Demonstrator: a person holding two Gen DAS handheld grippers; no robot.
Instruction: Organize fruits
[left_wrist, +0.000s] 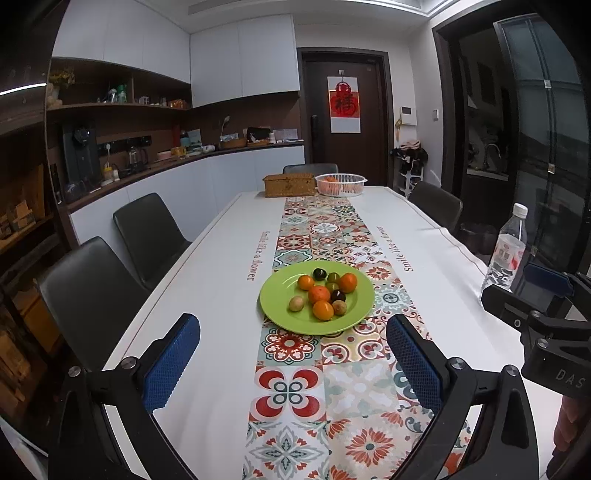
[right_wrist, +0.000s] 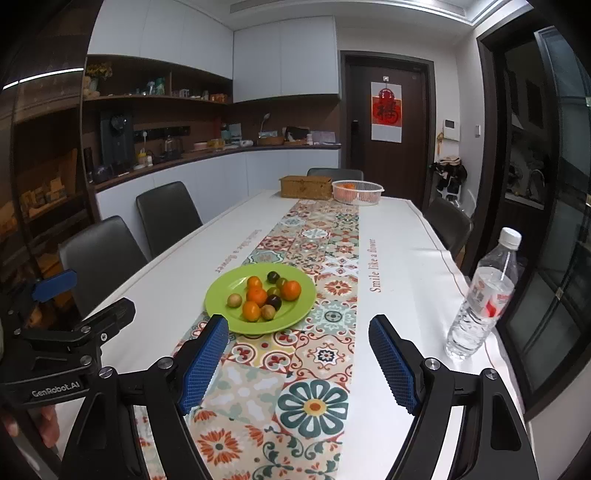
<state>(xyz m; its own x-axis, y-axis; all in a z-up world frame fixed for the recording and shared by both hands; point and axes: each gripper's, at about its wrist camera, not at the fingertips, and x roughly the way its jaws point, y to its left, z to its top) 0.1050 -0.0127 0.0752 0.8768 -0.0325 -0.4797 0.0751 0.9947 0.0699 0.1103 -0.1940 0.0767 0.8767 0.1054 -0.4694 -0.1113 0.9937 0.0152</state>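
A green plate (left_wrist: 277, 295) (right_wrist: 221, 295) sits on the patterned table runner and holds several fruits: oranges (left_wrist: 319, 294) (right_wrist: 256, 295), dark plums (left_wrist: 319, 274) (right_wrist: 273, 302) and small greenish-brown fruits (left_wrist: 296, 303) (right_wrist: 234, 300). My left gripper (left_wrist: 293, 363) is open and empty, above the runner on the near side of the plate. My right gripper (right_wrist: 299, 363) is open and empty, near and slightly right of the plate. Each gripper shows at the edge of the other's view.
A white basket (left_wrist: 340, 183) (right_wrist: 357, 192) with oranges and a wicker box (left_wrist: 290, 185) (right_wrist: 306, 187) stand at the table's far end. A water bottle (left_wrist: 506, 251) (right_wrist: 480, 299) stands near the right edge. Dark chairs (left_wrist: 147, 236) (right_wrist: 166, 218) line the table's sides.
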